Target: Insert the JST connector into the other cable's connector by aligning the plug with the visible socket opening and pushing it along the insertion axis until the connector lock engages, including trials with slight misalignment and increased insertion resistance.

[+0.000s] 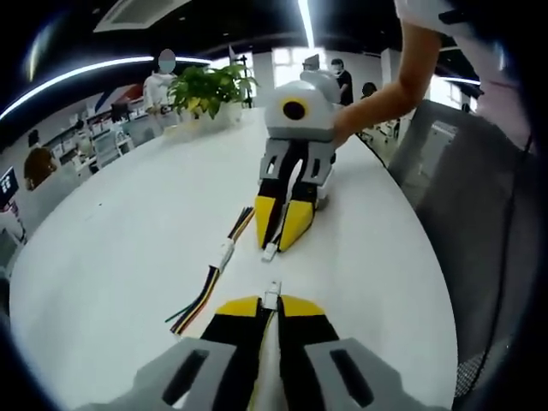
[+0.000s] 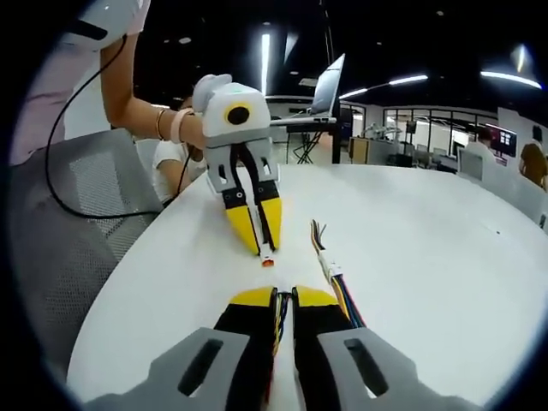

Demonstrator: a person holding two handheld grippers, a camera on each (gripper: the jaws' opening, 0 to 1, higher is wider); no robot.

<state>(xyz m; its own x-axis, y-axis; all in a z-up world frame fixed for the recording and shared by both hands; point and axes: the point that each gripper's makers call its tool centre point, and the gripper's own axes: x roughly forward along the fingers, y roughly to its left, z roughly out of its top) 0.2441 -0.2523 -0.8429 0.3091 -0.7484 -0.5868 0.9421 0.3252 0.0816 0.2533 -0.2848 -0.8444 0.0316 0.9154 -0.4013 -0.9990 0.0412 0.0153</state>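
White table [image 1: 128, 257], partly hidden connector [image 1: 271, 295]

Opposed low views across table [image 1: 128, 257]

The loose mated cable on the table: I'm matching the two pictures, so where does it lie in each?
Left gripper view: loose cable lies left of centre, beside the right gripper.
Right gripper view: it lies right of centre, past this view's jaws.
Shared landmark: white table.
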